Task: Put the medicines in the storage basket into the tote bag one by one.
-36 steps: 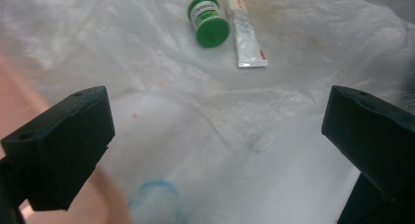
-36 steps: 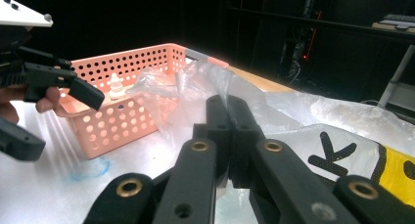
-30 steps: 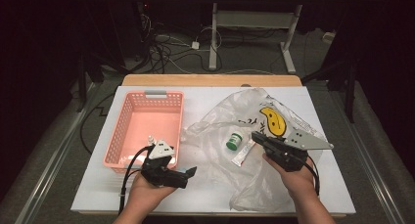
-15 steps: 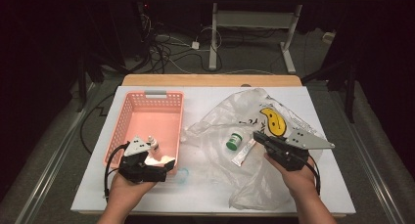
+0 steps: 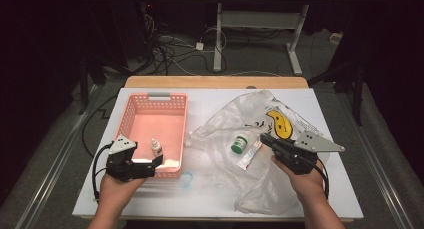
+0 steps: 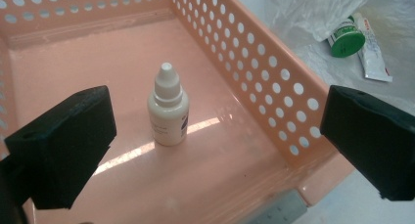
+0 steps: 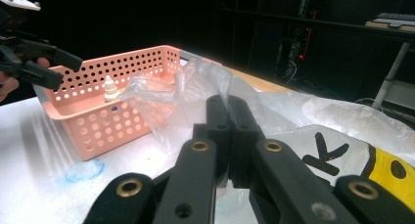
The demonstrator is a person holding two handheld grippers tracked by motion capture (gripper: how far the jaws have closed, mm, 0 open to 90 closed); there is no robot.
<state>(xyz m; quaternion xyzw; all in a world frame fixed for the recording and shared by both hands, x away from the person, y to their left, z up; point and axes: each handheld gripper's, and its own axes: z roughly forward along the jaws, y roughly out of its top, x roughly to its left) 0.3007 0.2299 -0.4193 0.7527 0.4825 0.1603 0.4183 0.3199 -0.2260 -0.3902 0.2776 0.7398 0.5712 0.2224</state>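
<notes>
White table: pink basket, plastic bag, blue smear.

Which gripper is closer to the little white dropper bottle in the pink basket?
Left. The left gripper hovers open beside the dropper bottle; the right gripper is across the table at the plastic bag.

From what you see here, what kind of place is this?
Probably a lab or workshop set up for recording. A white table stands in a dark room, loose cables run across the floor behind it, and bare desk frames stand further back.
</notes>
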